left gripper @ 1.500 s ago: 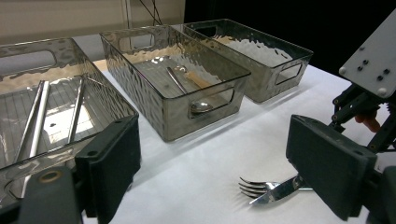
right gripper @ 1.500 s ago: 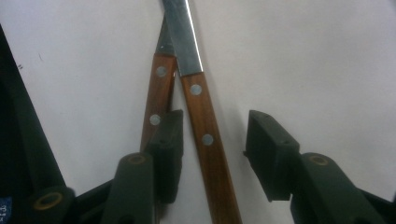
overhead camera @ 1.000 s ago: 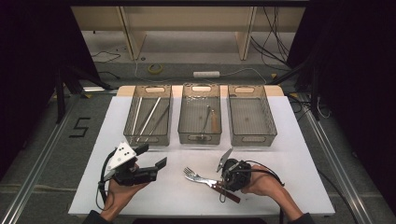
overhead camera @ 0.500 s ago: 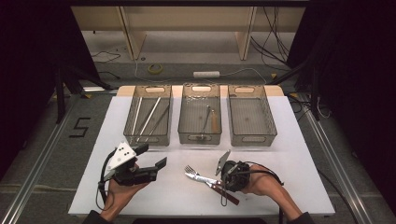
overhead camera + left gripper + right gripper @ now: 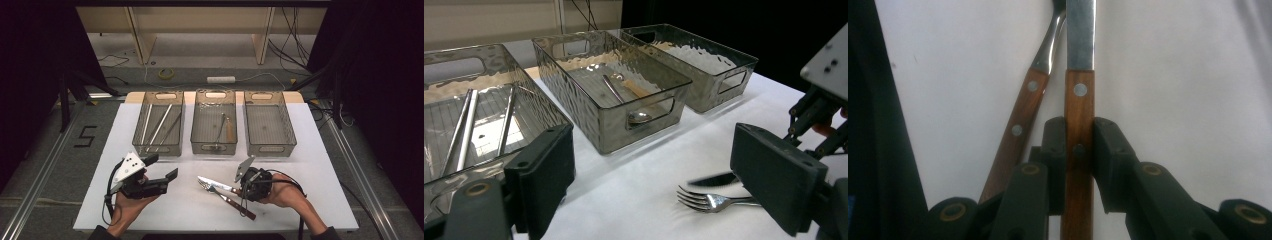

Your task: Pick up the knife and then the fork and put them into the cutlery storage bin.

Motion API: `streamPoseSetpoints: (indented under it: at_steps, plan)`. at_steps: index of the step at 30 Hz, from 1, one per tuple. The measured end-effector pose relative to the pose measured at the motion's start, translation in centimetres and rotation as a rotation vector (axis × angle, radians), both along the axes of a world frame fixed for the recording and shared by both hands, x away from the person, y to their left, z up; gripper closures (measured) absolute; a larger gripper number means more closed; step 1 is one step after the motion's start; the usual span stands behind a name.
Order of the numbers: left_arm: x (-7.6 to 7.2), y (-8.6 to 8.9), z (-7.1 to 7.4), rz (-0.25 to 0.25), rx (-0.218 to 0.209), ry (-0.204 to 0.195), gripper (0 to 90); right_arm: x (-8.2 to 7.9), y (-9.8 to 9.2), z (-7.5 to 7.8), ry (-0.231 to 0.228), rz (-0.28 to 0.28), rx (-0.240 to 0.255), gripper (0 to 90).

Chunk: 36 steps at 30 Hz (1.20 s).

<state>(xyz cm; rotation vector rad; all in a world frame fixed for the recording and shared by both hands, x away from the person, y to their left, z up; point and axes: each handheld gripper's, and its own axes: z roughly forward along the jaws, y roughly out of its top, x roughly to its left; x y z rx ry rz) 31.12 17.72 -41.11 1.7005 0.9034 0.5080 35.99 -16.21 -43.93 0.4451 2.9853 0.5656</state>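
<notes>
A white surface [image 5: 320,165] fills the middle of a dark room, with black curtains at either side, a grey floor with metal rails, and pale wooden furniture legs and loose cables beyond its far edge. Three clear plastic bins stand in a row at the far side: the left bin [image 5: 159,129] holds long metal rods, the middle bin [image 5: 214,127] a spoon and a wooden-handled utensil, and the right bin [image 5: 265,127] looks bare inside.

Near the front edge, the right gripper [image 5: 239,190] has just been closing its jaws, and they now clamp the wooden handle of a knife [image 5: 1080,115], whose blade points left across the surface in the high view. A fork [image 5: 1020,117] with a matching riveted wooden handle lies just beside the knife, its handle angled under the gripper's body.

The left gripper [image 5: 162,172] rests in the person's hand at the front left, well apart from the cutlery, its jaws wide apart with nothing between them.
</notes>
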Motion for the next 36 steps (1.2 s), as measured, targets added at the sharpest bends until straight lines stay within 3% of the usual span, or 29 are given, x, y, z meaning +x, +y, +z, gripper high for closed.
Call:
streamPoseSetpoints:
  at_steps: [7, 18, 24, 36]
  plan:
    - [0.0, 0.0, 0.0, 0.002, -0.002, -0.001, 17.5, 0.5, -1.0, 0.9, 0.017, -0.064, 0.085, 77.3]
    - [0.0, 0.0, 0.0, 0.005, -0.004, -0.007, 17.5, 1.4, -2.1, 1.8, 0.007, -0.138, 0.188, 77.2]
    - [0.0, 0.1, 0.0, 0.007, -0.003, -0.010, 17.5, 2.2, -2.4, 2.4, -0.007, -0.176, 0.215, 77.3]
    - [-0.1, 0.1, 0.0, 0.011, -0.005, -0.017, 17.5, 2.7, -1.8, 3.1, -0.029, -0.184, 0.235, 77.2]
